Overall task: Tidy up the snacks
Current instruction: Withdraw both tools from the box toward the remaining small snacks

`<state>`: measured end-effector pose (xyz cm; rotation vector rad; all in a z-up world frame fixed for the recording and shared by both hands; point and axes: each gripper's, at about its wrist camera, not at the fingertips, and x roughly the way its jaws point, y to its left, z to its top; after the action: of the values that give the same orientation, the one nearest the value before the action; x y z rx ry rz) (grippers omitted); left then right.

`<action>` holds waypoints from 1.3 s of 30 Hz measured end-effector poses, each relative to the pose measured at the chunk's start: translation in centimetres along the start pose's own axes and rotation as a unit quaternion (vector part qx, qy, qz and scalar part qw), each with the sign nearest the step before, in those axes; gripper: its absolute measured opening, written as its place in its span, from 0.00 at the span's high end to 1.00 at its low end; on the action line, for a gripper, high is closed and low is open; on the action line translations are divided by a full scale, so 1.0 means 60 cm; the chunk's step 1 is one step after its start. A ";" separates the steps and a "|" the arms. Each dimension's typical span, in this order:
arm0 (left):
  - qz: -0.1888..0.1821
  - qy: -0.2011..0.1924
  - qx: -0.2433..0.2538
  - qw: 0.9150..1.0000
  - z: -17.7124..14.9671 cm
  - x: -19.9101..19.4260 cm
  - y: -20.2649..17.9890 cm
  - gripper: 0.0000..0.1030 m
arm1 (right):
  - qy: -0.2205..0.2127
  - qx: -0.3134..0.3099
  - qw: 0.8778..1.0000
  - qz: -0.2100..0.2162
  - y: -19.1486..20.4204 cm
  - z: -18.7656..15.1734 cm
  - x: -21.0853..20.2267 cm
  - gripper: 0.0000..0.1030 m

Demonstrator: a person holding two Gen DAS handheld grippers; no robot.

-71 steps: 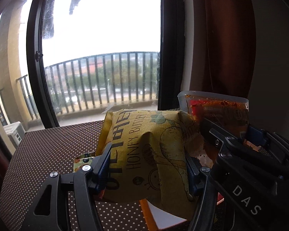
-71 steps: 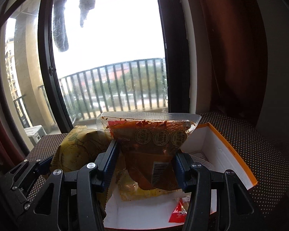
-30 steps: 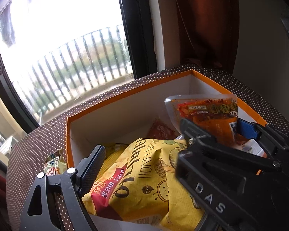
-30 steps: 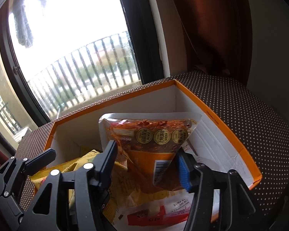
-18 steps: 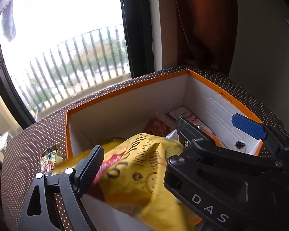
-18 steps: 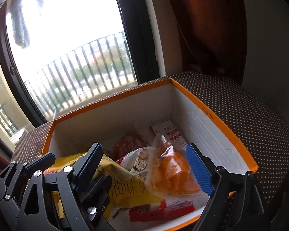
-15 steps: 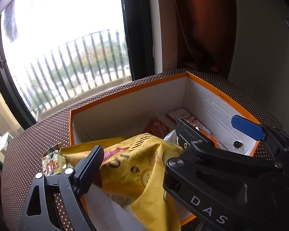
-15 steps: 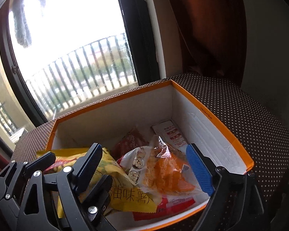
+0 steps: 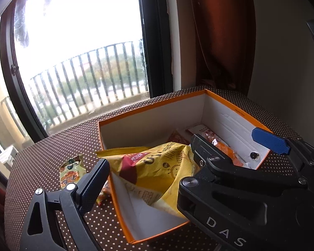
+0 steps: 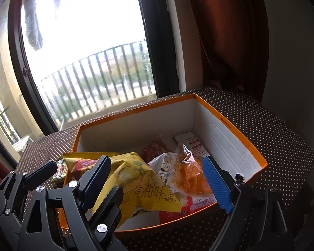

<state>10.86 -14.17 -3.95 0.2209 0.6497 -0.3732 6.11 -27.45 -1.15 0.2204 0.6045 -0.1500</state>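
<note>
- The step in hand looks like the drop-off — the yellow chip bag (image 10: 136,179) and the orange snack pouch (image 10: 188,177) both lie in the orange box (image 10: 230,121) with no gripper closed on them.
- The left gripper (image 9: 148,167) is spread wide; the yellow bag slumps between its fingers, one corner poking over the box's left rim, and looks let go.
- The right gripper (image 10: 157,179) is released too, jaws wide apart above the pouch.
- Inside the box, besides those two: a dark red packet (image 10: 155,148) near the back, a white-and-red sachet (image 10: 190,144) by the right wall, and a red-and-white pack (image 10: 190,207) at the front.
- One small packet (image 9: 71,171) lies on the dotted desk (image 10: 272,138), just left of the box — likely the next pick.
- That calls for the left gripper to clear the bag, swing left and close on the loose packet.
</note>
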 end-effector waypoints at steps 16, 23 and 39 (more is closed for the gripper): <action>0.019 -0.035 -0.017 0.999 -0.022 -0.067 0.064 0.06 | -0.031 -0.032 0.999 0.017 0.081 -0.009 -0.057 0.12; 0.031 -0.040 -0.032 0.998 -0.046 -0.081 0.103 0.05 | -0.032 -0.041 0.998 0.027 0.122 -0.023 -0.064 0.11; 0.069 -0.045 -0.065 0.994 -0.129 -0.089 0.172 0.04 | -0.048 -0.084 0.994 0.058 0.212 -0.082 -0.047 0.11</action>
<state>6.90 -0.92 -5.75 0.1231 0.5635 -0.2056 3.71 -13.72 -1.39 0.0833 0.5042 0.0026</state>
